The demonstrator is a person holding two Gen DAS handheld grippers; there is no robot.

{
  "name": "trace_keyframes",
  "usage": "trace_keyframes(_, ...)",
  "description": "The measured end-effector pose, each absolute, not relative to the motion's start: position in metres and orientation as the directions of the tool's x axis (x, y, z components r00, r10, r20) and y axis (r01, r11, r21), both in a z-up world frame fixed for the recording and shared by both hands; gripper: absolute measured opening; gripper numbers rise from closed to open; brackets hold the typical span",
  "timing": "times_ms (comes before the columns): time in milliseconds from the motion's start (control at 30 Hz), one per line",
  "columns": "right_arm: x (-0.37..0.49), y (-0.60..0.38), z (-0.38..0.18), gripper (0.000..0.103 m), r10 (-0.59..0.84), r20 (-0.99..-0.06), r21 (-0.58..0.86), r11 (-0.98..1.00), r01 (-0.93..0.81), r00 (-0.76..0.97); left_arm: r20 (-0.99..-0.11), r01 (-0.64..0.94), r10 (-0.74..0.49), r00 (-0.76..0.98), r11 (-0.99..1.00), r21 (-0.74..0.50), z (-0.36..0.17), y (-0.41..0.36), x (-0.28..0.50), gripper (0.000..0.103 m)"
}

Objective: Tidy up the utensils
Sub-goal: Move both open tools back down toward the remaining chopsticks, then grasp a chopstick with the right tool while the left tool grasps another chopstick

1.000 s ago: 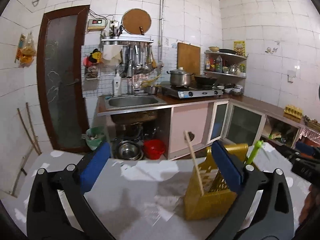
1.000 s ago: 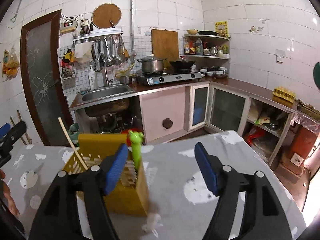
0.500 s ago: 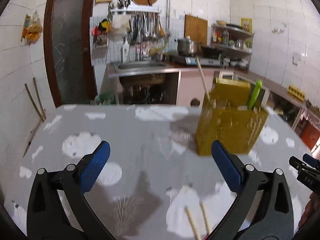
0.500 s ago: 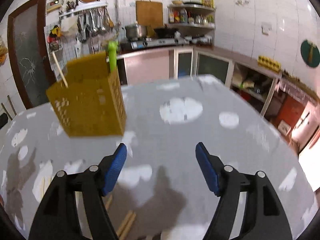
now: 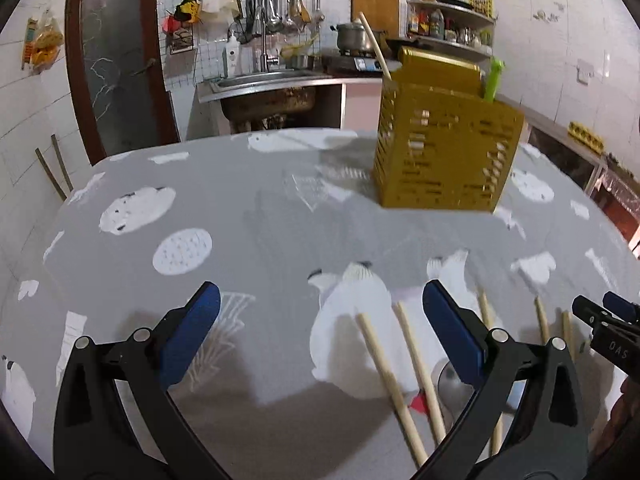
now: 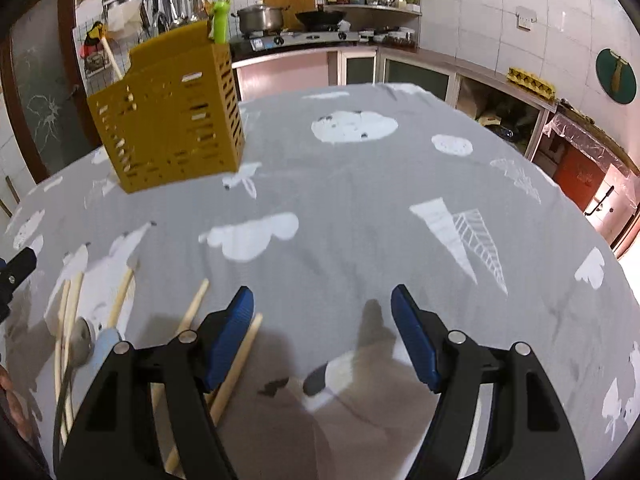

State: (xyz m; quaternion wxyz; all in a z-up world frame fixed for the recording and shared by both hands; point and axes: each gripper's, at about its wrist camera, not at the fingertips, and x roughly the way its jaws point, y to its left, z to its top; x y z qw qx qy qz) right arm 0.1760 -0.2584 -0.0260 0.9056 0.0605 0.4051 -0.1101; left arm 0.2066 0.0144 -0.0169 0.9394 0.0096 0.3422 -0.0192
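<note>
A yellow slotted utensil holder (image 5: pixel 444 148) stands on the grey patterned tablecloth (image 5: pixel 260 216); it also shows in the right wrist view (image 6: pixel 168 120). It holds a wooden chopstick (image 5: pixel 374 46) and a green-handled utensil (image 5: pixel 492 80). Several wooden chopsticks (image 5: pixel 384 372) and a metal spoon (image 5: pixel 450 376) lie on the cloth near me. My left gripper (image 5: pixel 320 332) is open and empty above them. My right gripper (image 6: pixel 322 336) is open and empty, with chopsticks (image 6: pixel 236 364) by its left finger and a spoon (image 6: pixel 82 340) further left.
The table's far edge falls off toward a sink (image 5: pixel 272 80), a stove with a pot (image 6: pixel 260 18) and counter cabinets (image 6: pixel 420 76). A brown door (image 5: pixel 116 60) stands at the left. The right gripper's tip (image 5: pixel 608 328) shows at the left view's right edge.
Both grippers have pulled back from the holder and tilted down toward the table. The loose chopsticks and spoon have come into view beneath them. Both stay open.
</note>
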Motion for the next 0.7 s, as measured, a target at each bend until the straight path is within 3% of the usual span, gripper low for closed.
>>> trace_keyframes(567, 0.166, -0.243, -0.034, 0.069, -0.148, -0.773, 0.004, 0.971, 0.238, 0.617, -0.730, 0.035, -0.038, 0.683, 0.999, -0.019, -0.041, 0.016, 0.210, 0.098)
trace_keyframes(700, 0.168, -0.236, -0.035, 0.060, -0.146, -0.780, 0.004, 0.971, 0.237, 0.609, -0.744, 0.036, -0.035, 0.668, 0.999, -0.016, -0.044, 0.014, 0.212, 0.097)
